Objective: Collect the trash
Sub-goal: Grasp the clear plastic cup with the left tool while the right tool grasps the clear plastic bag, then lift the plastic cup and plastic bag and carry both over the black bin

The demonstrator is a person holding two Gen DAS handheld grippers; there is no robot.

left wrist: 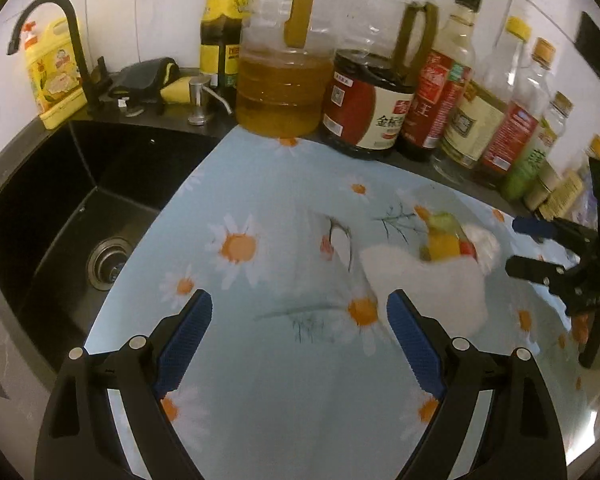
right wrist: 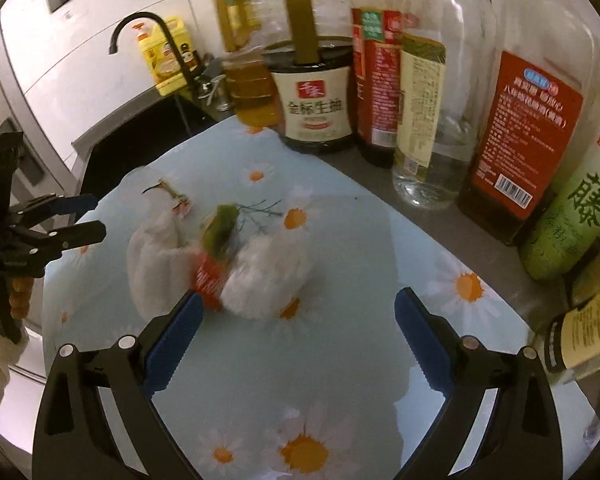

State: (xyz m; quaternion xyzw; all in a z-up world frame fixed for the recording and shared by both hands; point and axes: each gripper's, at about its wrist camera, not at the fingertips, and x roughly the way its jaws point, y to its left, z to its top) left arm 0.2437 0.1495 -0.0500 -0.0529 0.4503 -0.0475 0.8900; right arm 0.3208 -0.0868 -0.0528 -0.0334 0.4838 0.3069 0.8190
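Note:
A pile of trash lies on the daisy-print cloth (left wrist: 268,392): a white plastic bag (left wrist: 428,284) with colourful scraps (left wrist: 446,242) on it. In the right wrist view the white bag (right wrist: 156,264), a crumpled white wad (right wrist: 268,276), a red wrapper (right wrist: 209,276) and a green scrap (right wrist: 222,226) lie just ahead of my fingers. My left gripper (left wrist: 300,316) is open and empty, with the bag just beyond its right finger. My right gripper (right wrist: 298,316) is open and empty, the trash at its left fingertip. Each gripper shows in the other's view (left wrist: 540,248) (right wrist: 72,220).
A black sink (left wrist: 80,208) with a black tap (left wrist: 60,32) lies left of the cloth (right wrist: 340,380). A row of oil and sauce bottles (left wrist: 364,92) (right wrist: 316,96) stands along the back wall. A yellow detergent jug (left wrist: 54,76) stands behind the tap.

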